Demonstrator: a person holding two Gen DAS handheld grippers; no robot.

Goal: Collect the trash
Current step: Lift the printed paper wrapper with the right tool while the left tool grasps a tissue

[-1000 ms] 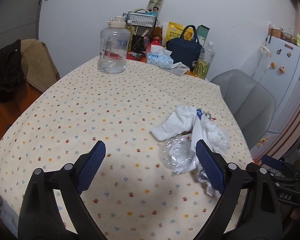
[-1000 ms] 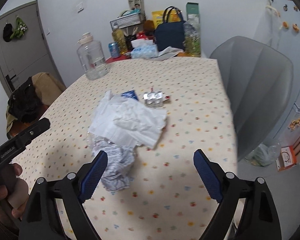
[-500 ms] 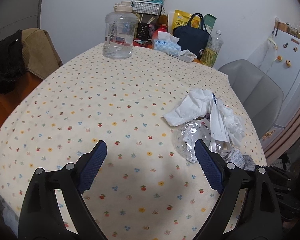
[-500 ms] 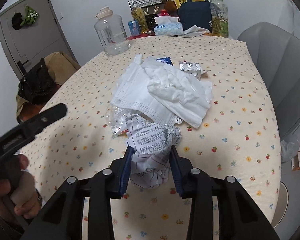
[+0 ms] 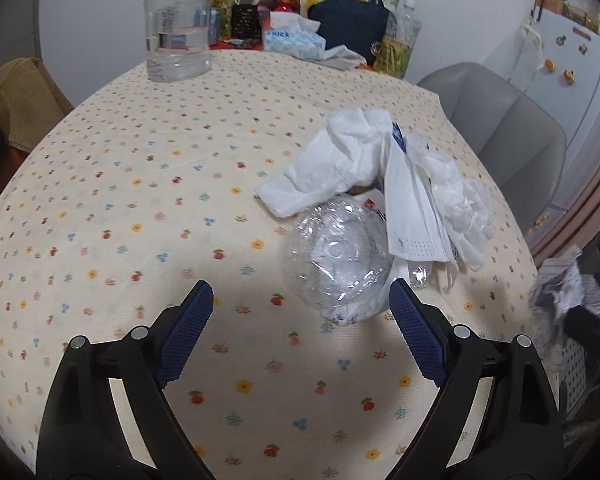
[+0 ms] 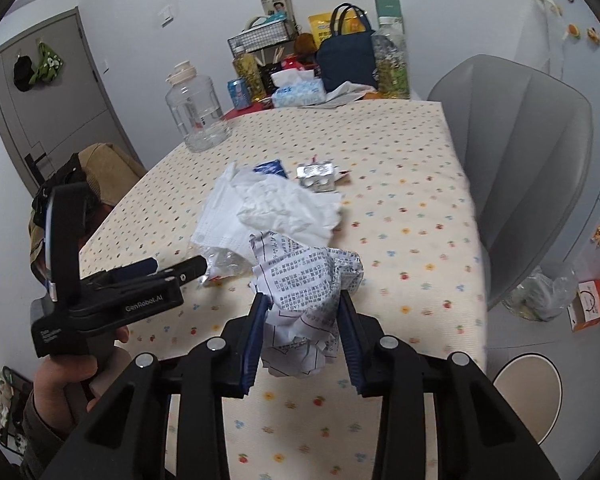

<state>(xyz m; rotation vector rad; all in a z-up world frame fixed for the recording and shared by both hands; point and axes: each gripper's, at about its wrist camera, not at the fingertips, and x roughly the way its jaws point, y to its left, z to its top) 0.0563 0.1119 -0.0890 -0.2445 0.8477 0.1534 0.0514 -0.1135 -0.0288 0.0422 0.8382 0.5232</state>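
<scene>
My right gripper (image 6: 303,312) is shut on a crumpled printed paper (image 6: 306,284) and holds it lifted above the table's near edge; the paper also shows at the right edge of the left wrist view (image 5: 564,292). A trash pile lies on the flowered tablecloth (image 5: 140,184): white tissue (image 5: 340,160), a face mask (image 5: 412,208), a clear plastic wrapper (image 5: 336,256), and in the right wrist view a blister pack (image 6: 316,174) and a blue packet (image 6: 270,168). My left gripper (image 5: 300,312) is open and empty, low over the cloth, with the wrapper just ahead of its right finger.
A big clear water jug (image 5: 178,28), tissue box (image 5: 294,40), navy bag (image 5: 350,24) and bottles stand at the table's far end. A grey chair (image 6: 520,152) is at the right. A plastic bag (image 6: 540,296) and a round lid (image 6: 526,384) lie on the floor.
My right gripper has lifted the crumpled paper off the pile and pulled back toward the table edge. My left gripper has moved in closer to the clear wrapper.
</scene>
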